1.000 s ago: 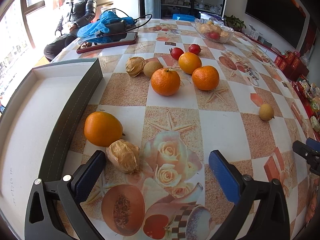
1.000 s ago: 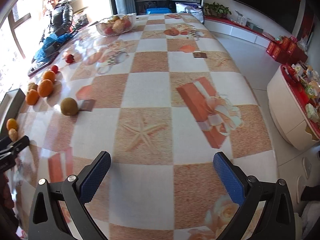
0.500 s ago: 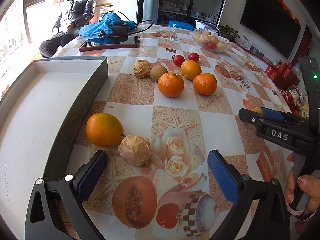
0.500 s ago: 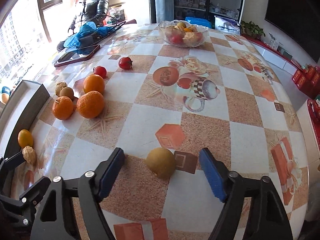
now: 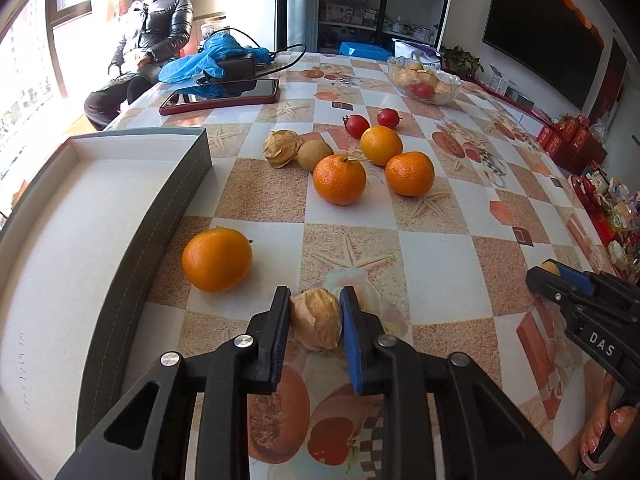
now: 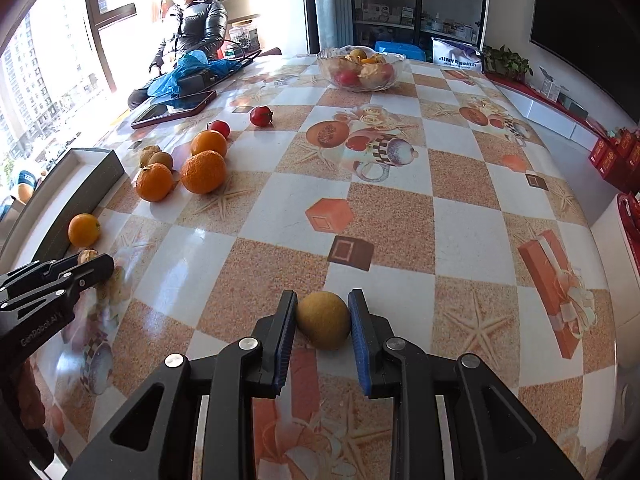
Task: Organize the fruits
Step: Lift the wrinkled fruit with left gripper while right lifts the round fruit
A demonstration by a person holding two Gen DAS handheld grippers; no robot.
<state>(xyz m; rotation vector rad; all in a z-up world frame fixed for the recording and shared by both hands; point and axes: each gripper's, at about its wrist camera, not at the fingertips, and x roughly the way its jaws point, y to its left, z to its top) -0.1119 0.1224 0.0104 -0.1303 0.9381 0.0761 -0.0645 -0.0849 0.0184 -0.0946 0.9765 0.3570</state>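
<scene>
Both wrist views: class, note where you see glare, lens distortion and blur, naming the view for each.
Left wrist view: the gray box wall bows under the fisheye and the window beside the seated man is blown out. Right wrist view: the window overexposes and glare washes the tabletop near the left gripper; its husked fruit looks smeared.

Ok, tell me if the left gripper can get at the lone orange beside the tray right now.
Probably not yet: the left gripper is shut on a papery husked fruit. The orange lies just ahead to its left with nothing between, so it looks reachable once that fruit is dropped.
</scene>
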